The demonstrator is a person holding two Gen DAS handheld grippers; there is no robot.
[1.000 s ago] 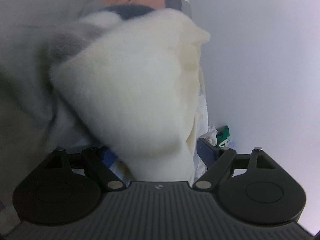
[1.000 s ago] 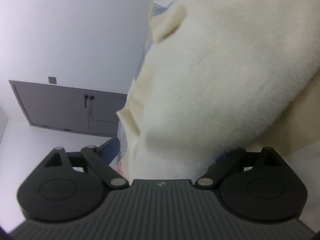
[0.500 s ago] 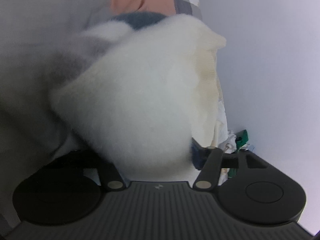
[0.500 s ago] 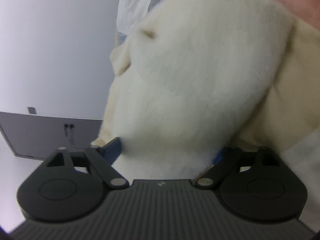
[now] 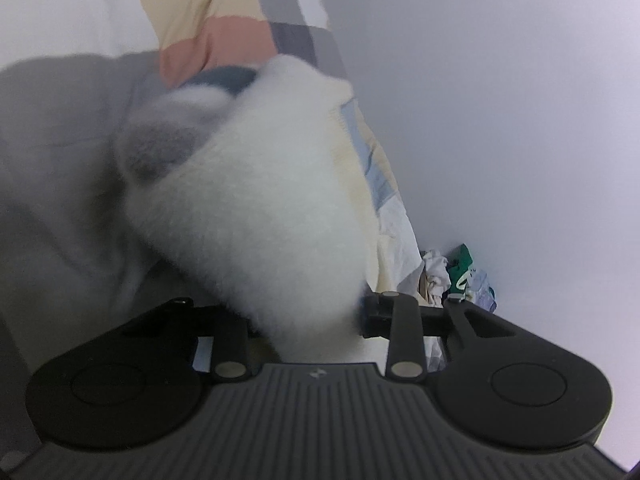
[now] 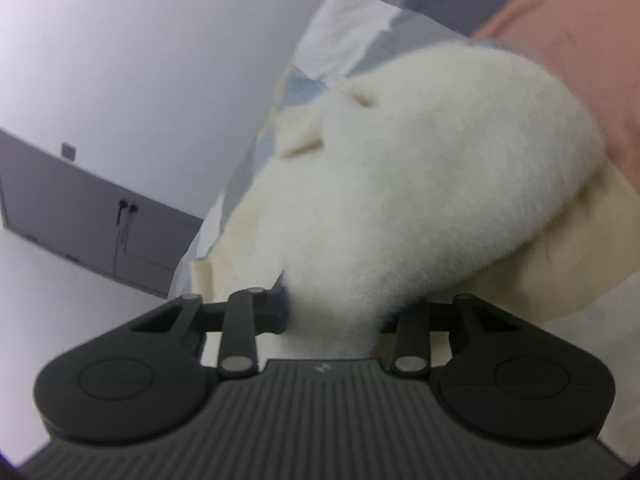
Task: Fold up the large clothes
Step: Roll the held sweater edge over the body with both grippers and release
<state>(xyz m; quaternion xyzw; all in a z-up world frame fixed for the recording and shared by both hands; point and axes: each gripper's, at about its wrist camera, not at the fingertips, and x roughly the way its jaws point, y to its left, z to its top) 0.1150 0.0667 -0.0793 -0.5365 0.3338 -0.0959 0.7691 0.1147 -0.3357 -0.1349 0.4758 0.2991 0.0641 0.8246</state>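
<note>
A thick cream fleece garment point(image 5: 260, 216) fills the middle of the left wrist view and bunches between my left gripper's point(image 5: 312, 316) jaws, which are shut on it. Grey and dark blue patches of the fleece show at its upper left. The same cream fleece point(image 6: 420, 184) fills the right wrist view, and my right gripper point(image 6: 332, 316) is shut on a fold of it. The fingertips of both grippers are hidden in the pile.
A patchwork bedcover point(image 5: 248, 20) in yellow, pink, grey and white lies behind the garment, and shows in the right wrist view point(image 6: 560, 40) too. A pale wall point(image 5: 500, 100) stands at the right, with a heap of small items point(image 5: 460, 272) at its foot. A grey wall panel point(image 6: 80, 216) is at left.
Both grippers have closed from wide open onto the fleece. Both views have swung, showing more bedcover behind the garment.
</note>
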